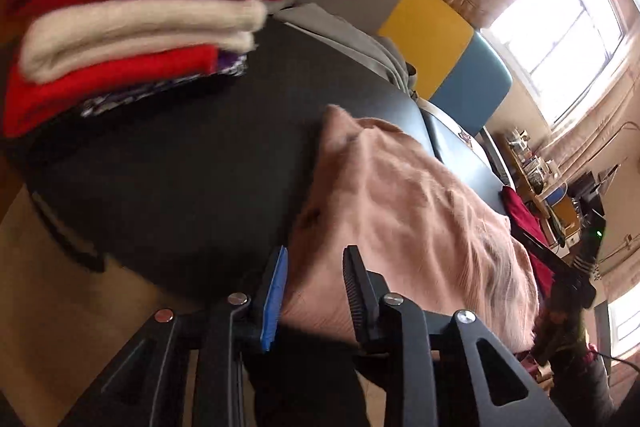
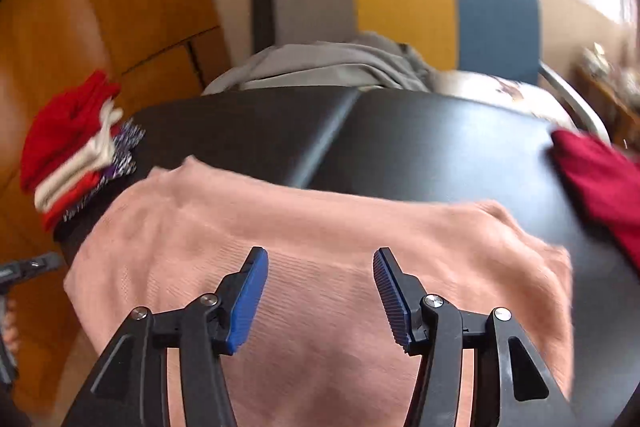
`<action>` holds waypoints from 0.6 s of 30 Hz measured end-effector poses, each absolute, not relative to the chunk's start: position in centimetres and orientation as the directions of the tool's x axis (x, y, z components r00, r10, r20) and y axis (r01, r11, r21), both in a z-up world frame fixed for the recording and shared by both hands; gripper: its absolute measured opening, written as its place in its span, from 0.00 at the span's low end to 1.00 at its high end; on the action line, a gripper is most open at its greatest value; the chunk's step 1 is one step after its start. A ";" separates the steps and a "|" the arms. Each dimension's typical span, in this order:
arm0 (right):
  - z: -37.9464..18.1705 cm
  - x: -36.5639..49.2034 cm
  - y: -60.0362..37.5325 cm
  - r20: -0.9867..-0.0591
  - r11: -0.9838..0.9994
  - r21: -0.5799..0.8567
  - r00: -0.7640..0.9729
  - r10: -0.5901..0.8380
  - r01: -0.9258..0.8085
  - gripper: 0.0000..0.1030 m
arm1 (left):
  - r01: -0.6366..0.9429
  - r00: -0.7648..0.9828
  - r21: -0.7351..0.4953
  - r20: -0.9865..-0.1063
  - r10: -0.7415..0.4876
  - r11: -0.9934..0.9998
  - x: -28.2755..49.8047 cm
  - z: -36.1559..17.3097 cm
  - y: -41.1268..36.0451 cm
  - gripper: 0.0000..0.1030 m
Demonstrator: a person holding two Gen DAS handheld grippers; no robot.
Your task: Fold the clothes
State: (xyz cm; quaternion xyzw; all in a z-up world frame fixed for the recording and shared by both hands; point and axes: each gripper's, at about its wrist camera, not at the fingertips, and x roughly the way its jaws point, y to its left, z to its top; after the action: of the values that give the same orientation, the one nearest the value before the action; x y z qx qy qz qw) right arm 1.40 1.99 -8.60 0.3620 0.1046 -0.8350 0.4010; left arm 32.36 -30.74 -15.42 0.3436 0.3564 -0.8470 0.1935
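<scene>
Black table (image 2: 420, 147) — pink sweater (image 2: 320, 227), folded stack (image 2: 76, 155), dark-red garment (image 2: 600, 179).

Sweater (image 2: 320, 259) on table (image 2: 440, 147) front edge; folded stack (image 2: 76, 151) left.

One pink sweater (image 2: 312, 251), one stack of folded clothes (image 2: 76, 151), one dark red garment (image 2: 600, 183), one grey garment (image 2: 332, 67), one tricolour chair (image 2: 404, 11), two grippers.

Pink knit garment (image 2: 320, 227) spread rumpled across the black table's (image 2: 440, 147) near edge, folded stack (image 2: 76, 155) at far-left corner
</scene>
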 end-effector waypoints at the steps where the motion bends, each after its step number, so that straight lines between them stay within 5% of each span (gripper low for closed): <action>1: -8.7 1.6 1.3 -0.691 -0.653 0.106 -0.417 -0.591 0.750 0.55 | 0.568 -0.689 -0.475 -0.721 -0.073 -0.673 32.8 -15.7 -30.8 0.31; 12: -13.1 -2.3 1.0 -0.714 -0.666 0.052 -0.438 -0.546 0.745 0.81 | 0.477 -0.625 -0.487 -0.773 0.107 -0.732 27.5 -19.7 -31.1 0.33; 15: -13.3 -2.6 0.8 -0.713 -0.661 0.052 -0.436 -0.549 0.748 0.84 | 0.471 -0.578 -0.425 -0.811 0.094 -0.773 28.3 -19.8 -30.7 0.09; 18: -13.5 -2.8 0.8 -0.710 -0.661 0.062 -0.432 -0.556 0.748 0.86 | 0.523 -0.489 -0.371 -0.868 0.086 -0.767 29.5 -22.3 -30.9 0.03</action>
State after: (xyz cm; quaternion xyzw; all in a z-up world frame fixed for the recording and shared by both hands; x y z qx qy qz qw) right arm -2.83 0.80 -13.52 0.3631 0.1322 -0.8357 0.3902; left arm 29.54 -30.89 -22.28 0.4871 0.3128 -0.8040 0.1358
